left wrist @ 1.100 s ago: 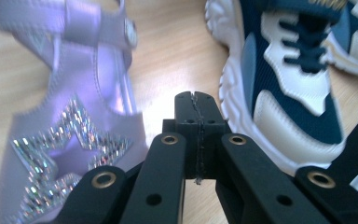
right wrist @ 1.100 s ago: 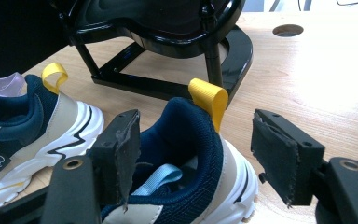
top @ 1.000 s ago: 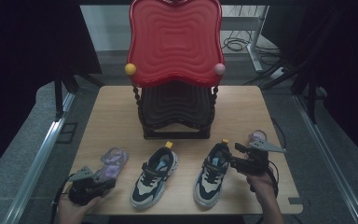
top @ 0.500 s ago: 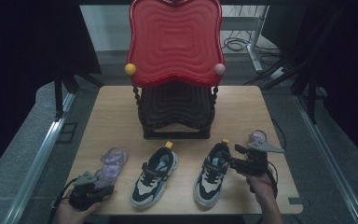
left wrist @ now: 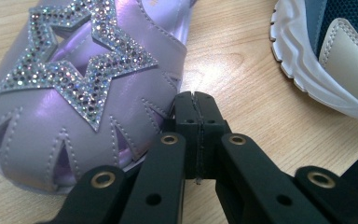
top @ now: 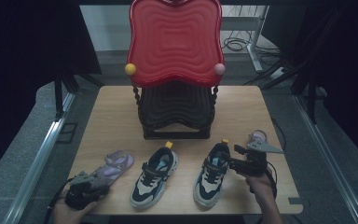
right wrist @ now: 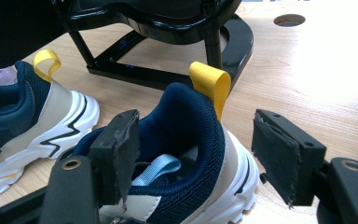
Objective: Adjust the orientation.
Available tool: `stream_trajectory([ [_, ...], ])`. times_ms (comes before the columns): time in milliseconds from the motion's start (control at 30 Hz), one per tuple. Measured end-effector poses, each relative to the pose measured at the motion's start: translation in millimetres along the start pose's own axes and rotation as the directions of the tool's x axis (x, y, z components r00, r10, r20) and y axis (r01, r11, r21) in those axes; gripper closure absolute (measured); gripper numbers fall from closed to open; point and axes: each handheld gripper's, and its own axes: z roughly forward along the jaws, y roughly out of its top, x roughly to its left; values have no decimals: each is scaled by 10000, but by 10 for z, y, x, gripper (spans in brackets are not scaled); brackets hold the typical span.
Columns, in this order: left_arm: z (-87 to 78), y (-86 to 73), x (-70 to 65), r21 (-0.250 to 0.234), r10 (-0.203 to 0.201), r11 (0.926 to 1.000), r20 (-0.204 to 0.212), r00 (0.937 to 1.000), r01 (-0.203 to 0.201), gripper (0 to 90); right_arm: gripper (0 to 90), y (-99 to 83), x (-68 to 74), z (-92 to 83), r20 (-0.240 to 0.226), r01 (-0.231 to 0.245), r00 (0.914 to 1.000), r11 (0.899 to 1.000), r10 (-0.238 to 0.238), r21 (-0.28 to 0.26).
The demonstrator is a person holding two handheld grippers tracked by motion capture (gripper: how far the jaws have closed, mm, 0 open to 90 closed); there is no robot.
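1. Tabletop (top: 242,107): red-and-black rack (top: 175,70) stands at the back; shoes lie along the near edge.
2. Right sneaker (right wrist: 186,154), near the right front: right tongs (right wrist: 193,156) straddle its heel collar, open, pads not visibly pressing. Risk: closing off-centre, a pad catches the yellow loop (right wrist: 209,86) and the shoe tips.
3. Purple sandal (left wrist: 74,88), front left: left tongs (left wrist: 197,109) closed and empty just beside it; nudging could slide it.
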Motion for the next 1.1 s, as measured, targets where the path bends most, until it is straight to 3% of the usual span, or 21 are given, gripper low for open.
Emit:
stream_trajectory([
  [400, -52, -15, 78, 195, -312, 9993, -520, 9982, 323, 900, 321, -4, -13, -2, 29, -10, 10000, 10000, 10, -2],
  [733, -83, -4, 148, 130, -461, 9988, -583, 9972, 470, 900, 321, -9, -14, -4, 23, -24, 10000, 10000, 24, 6],
  [867, -107, 3, 202, 224, -507, 9984, -689, 9963, 524, 899, 321, -1, -9, -10, -274, -135, 9995, 9999, 134, -53],
  [1100, -124, 17, 260, 156, -575, 9981, -832, 9949, 589, 896, 321, 3, -7, -9, -292, -182, 9994, 9998, 181, -50],
])
